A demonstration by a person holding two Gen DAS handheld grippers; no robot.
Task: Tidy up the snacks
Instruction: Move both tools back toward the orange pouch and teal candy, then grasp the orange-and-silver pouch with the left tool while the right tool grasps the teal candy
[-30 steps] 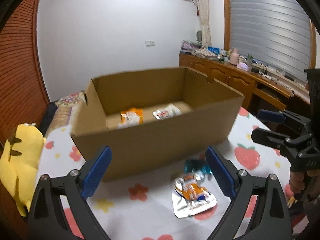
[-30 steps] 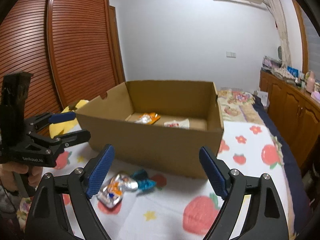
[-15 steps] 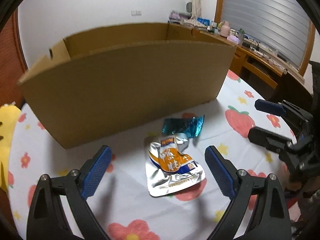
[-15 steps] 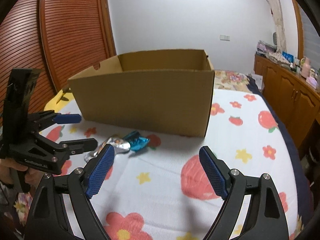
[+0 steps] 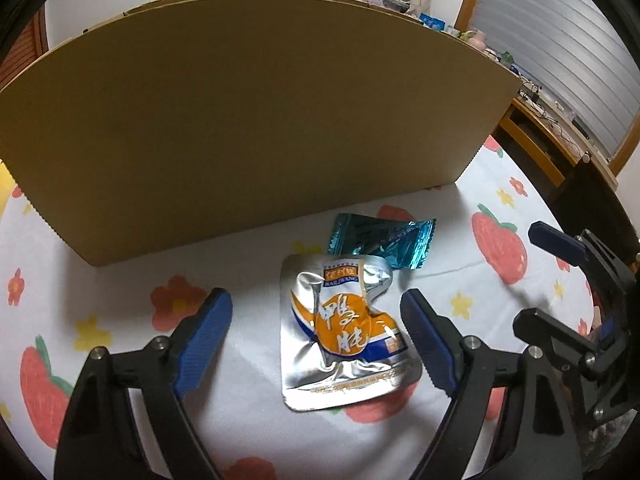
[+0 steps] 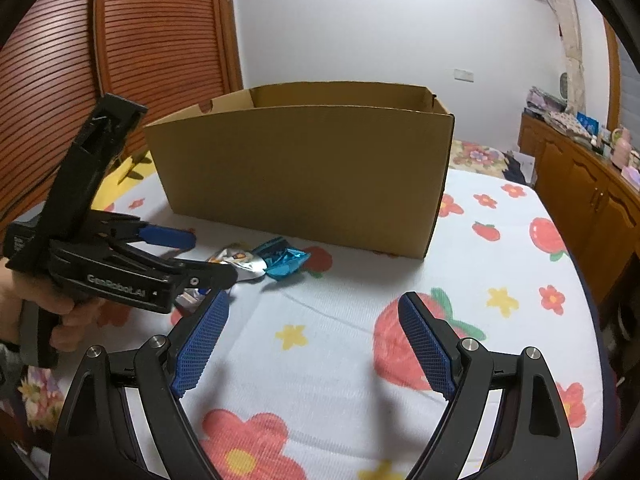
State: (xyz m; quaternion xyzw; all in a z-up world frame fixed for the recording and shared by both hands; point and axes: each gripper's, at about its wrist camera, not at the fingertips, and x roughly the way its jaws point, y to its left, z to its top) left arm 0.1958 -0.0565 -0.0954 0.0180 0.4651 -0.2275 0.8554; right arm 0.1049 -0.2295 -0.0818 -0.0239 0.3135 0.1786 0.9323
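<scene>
Left gripper [image 5: 316,332]: jaws spread, just been narrowing – silver snack pouch [image 5: 344,332] between them, untouched
Right gripper [image 6: 316,344]: spread, empty
Teal wrapper [image 5: 380,240]: touching pouch – near cardboard box [image 5: 248,120]

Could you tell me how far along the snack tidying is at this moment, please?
Done: cannot be judged, since the cardboard box's inside is hidden in both views. In hand: nothing yet; the left claw has just been closing, open around the silver and orange pouch, pads not touching it. The right claw is open and empty. Left: that pouch and the teal wrapper still lie on the cloth.
</scene>
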